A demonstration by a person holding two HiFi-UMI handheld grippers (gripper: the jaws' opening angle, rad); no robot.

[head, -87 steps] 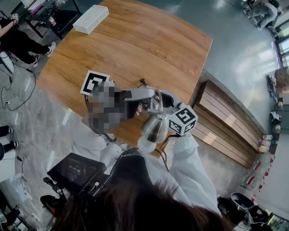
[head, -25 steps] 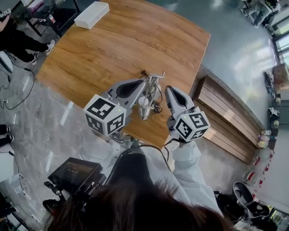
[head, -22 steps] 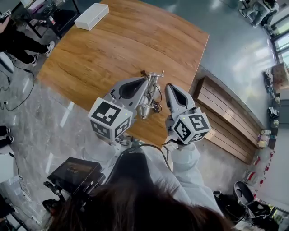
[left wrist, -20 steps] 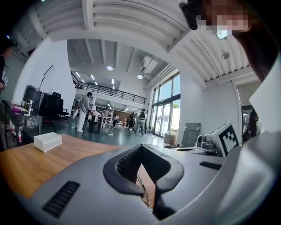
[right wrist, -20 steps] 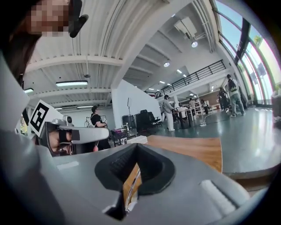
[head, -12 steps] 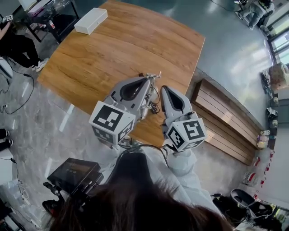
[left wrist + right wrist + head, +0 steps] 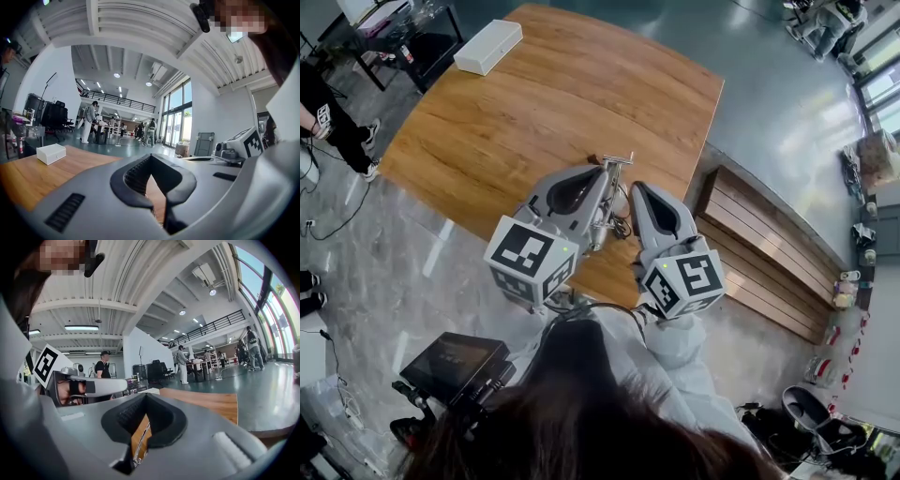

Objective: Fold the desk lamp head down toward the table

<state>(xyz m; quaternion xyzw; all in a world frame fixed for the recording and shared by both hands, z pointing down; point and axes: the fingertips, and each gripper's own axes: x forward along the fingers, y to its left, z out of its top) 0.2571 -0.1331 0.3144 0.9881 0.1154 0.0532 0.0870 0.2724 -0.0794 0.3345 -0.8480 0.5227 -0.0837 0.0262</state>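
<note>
- Held L gripper (image 7: 600,174) & R gripper (image 7: 636,190) above near table (image 7: 534,103) edge, jaws closed tight, nothing gripped.
- Saw desk lamp (image 7: 620,201) between them, partly hidden by L gripper.
- Noted white box (image 7: 488,45) far left.

So we've got the table (image 7: 534,103) in front of us, with the desk lamp (image 7: 619,202) lying on it close to the near edge, a bit right of the middle. Our left gripper (image 7: 602,176) is just left of the lamp and our right gripper (image 7: 639,192) just right of it, so the lamp sits between the two. Way off at the table's far left corner there's a box (image 7: 488,46). Right of the table we see a bench (image 7: 769,253) on the floor, and a screen (image 7: 455,361) is down below our left arm.
</note>
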